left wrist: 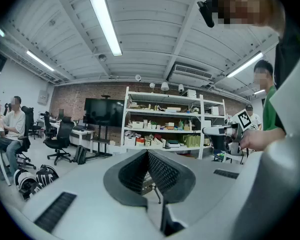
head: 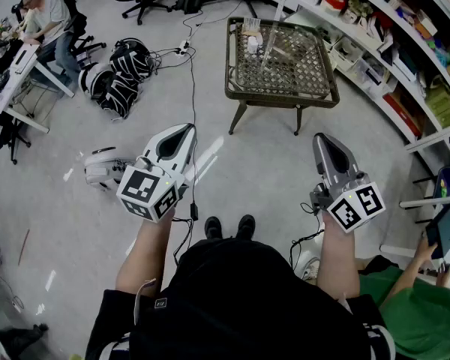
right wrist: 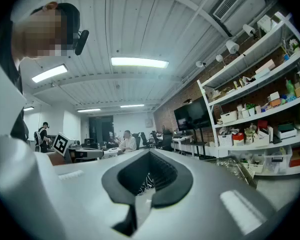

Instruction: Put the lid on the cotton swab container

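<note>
The cotton swab container (head: 253, 45) is a small, pale, roundish thing. It stands upright on the far left part of the wicker worktop (head: 315, 96), well apart from the person. A flat pale piece (head: 251, 25) lies just behind it. Whether this is the lid is too small to tell.

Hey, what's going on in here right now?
A person stands on the open floor holding the left gripper and the right gripper out in front. Both have their jaws together with nothing between them. A lattice-top table stands ahead, beyond both grippers, and the small items on its far side are too small to identify. Nothing is being handled yet.
</note>
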Available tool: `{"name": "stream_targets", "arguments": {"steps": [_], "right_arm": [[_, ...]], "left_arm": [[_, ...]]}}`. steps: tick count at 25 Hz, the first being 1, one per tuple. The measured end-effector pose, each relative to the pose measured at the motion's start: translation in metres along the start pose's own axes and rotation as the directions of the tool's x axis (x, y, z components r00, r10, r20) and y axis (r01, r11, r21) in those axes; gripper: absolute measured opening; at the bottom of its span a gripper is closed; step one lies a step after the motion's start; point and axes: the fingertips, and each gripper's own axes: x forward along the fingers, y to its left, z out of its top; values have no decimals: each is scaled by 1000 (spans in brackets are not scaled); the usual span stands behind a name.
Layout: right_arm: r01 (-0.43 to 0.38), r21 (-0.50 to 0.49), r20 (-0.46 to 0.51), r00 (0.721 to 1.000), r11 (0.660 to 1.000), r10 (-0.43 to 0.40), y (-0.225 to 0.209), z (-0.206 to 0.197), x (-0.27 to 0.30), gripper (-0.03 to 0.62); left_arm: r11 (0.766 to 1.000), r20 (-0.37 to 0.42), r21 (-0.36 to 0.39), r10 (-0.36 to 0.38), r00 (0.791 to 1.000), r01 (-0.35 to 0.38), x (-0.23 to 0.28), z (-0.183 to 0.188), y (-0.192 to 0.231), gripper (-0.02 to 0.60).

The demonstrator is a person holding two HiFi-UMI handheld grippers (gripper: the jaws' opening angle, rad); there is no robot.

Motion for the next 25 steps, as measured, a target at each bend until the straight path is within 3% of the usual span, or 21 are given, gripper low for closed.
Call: {"name": "stream_targets", "arguments": {"steps": [17, 25], "right_arm": [[-22, 30, -8, 1000, 999, 22, -25, -3, -15, 6], [-20, 79, 27, 999, 997, 18, -57, 5, -41, 8]], "left_arm": [[1000, -15, 3, -14, 1000, 14, 26, 1, -22, 6], [1000, -16, 18, -8, 1000, 8, 43, 6, -45, 6]]}}
